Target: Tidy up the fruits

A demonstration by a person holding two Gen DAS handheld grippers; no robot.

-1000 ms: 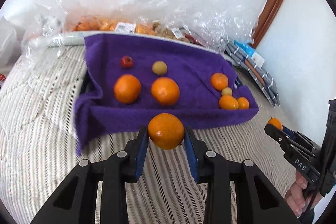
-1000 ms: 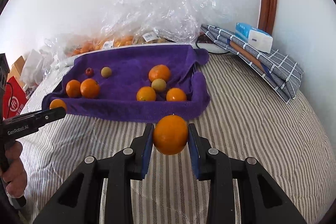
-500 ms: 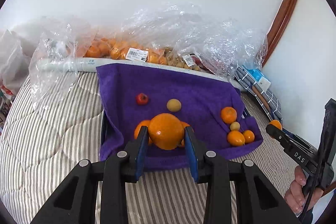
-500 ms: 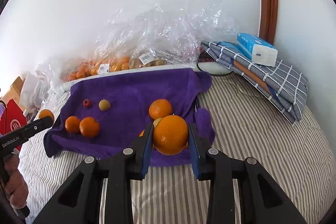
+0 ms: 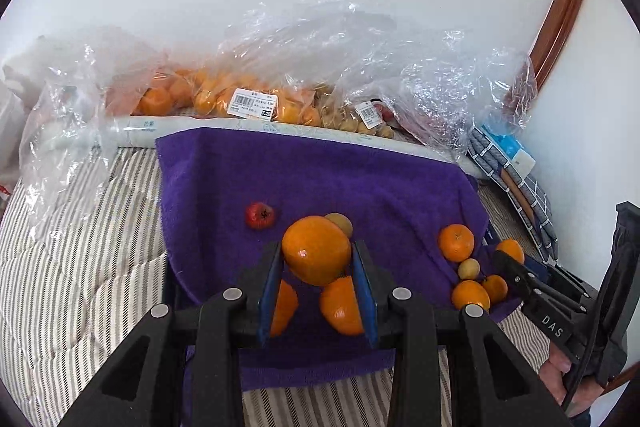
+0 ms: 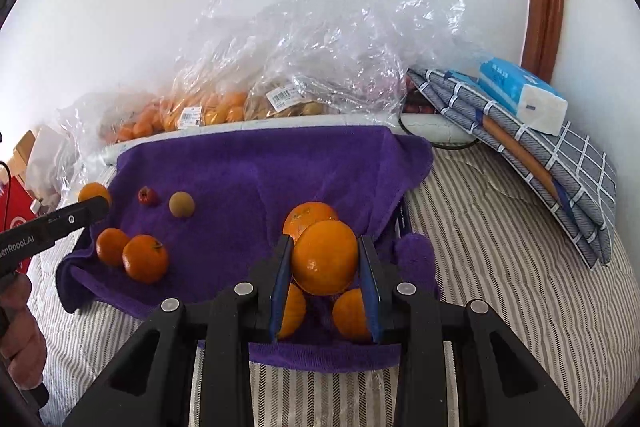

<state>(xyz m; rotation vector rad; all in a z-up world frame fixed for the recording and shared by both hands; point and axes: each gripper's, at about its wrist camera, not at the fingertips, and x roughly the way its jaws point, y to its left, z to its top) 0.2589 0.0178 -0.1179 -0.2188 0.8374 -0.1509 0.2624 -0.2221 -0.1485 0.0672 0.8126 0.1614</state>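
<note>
My left gripper is shut on an orange and holds it above the left part of a purple towel, over two oranges lying there. A small red fruit and a tan fruit lie just beyond. My right gripper is shut on another orange above the towel's right part, over a group of oranges. The right gripper also shows at the right of the left wrist view.
Clear plastic bags of oranges and small tan fruits lie along the wall behind the towel. Folded checked cloth with a blue tissue pack sits at the right. The striped bed cover surrounds the towel.
Both grippers have moved forward with their oranges, from above the striped cover in front of the towel to above the fruit on the towel.
</note>
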